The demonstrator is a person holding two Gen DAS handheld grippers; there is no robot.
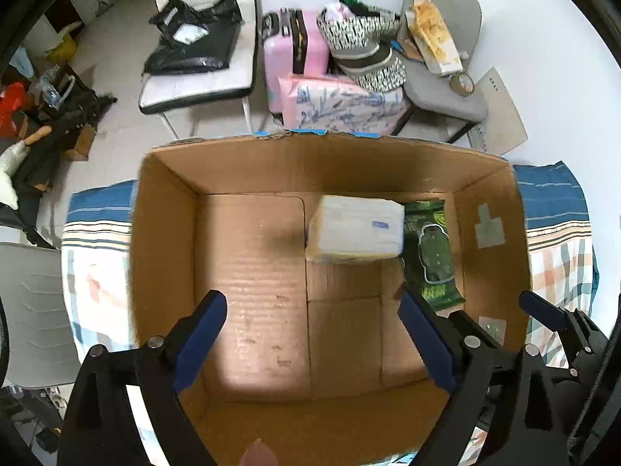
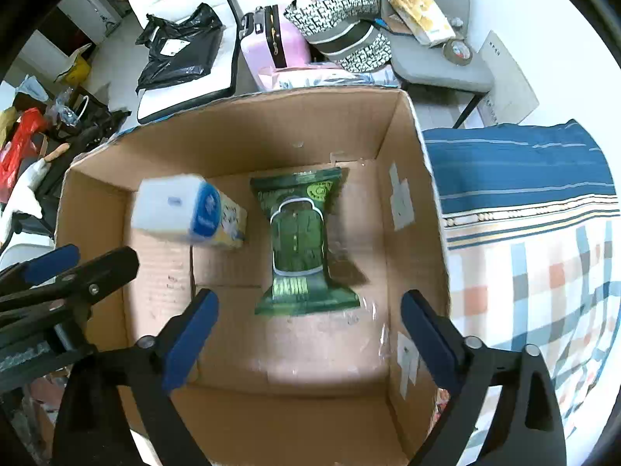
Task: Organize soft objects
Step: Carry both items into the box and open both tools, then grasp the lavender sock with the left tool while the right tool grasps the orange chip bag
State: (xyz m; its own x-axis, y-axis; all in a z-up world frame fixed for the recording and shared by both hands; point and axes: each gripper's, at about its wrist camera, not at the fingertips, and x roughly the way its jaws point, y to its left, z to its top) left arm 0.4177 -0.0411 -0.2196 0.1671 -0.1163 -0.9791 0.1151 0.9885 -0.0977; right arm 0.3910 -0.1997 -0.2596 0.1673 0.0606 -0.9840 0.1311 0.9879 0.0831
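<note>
Tissue pack lies in box ahead of both grippers' spread, empty jaws, beside green pouch.

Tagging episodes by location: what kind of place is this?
Most likely a lived-in home room, perhaps a bedroom. A cardboard box sits on a striped and checked bedsheet, a pink suitcase stands on the tiled floor, and chairs are piled with bags.

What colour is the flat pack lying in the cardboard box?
Dark green with lighter green print; the wet-wipes pack shows best in the right wrist view.
</note>
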